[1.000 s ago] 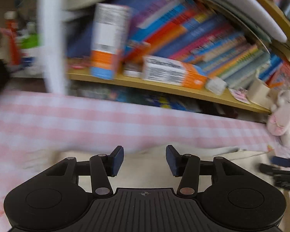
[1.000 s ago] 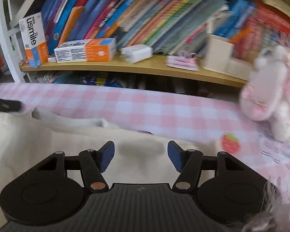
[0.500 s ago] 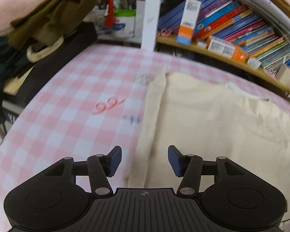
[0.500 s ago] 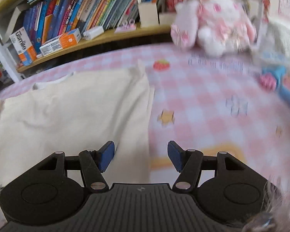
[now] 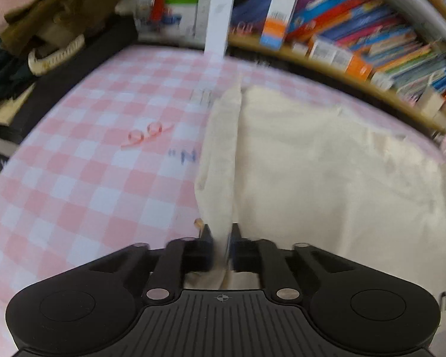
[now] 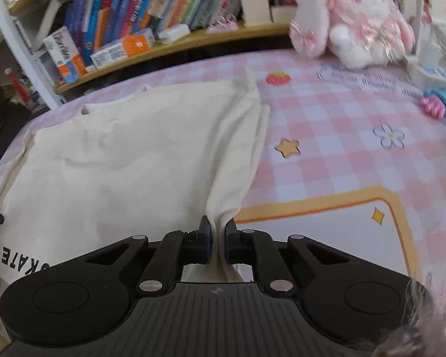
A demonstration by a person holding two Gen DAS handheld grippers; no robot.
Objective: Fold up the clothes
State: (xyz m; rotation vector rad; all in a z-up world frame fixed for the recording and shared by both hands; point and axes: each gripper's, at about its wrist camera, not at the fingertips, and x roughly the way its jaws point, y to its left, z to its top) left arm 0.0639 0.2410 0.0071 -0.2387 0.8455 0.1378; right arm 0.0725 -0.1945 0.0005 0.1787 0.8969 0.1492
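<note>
A cream shirt (image 5: pixel 327 178) with black lettering lies flat on the pink checked tablecloth (image 5: pixel 89 178). In the left wrist view my left gripper (image 5: pixel 221 235) has its jaws closing on the shirt's raised left side fold, and the pads pinch the cloth. In the right wrist view the same shirt (image 6: pixel 133 163) spreads to the left. My right gripper (image 6: pixel 218 229) has its jaws closing on the shirt's right edge, which is bunched between the pads and pulled up into a ridge.
A bookshelf (image 5: pixel 356 38) with a white post (image 5: pixel 220 15) runs along the far side. Piled clothes (image 5: pixel 44 23) lie at the far left. A pink plush rabbit (image 6: pixel 353 20) and a blue and pink toy (image 6: pixel 443 101) sit at the far right.
Both grippers swept back from the shelf side to the shirt's near side edges. Their jaws went from wide open to pinched on the cloth.
</note>
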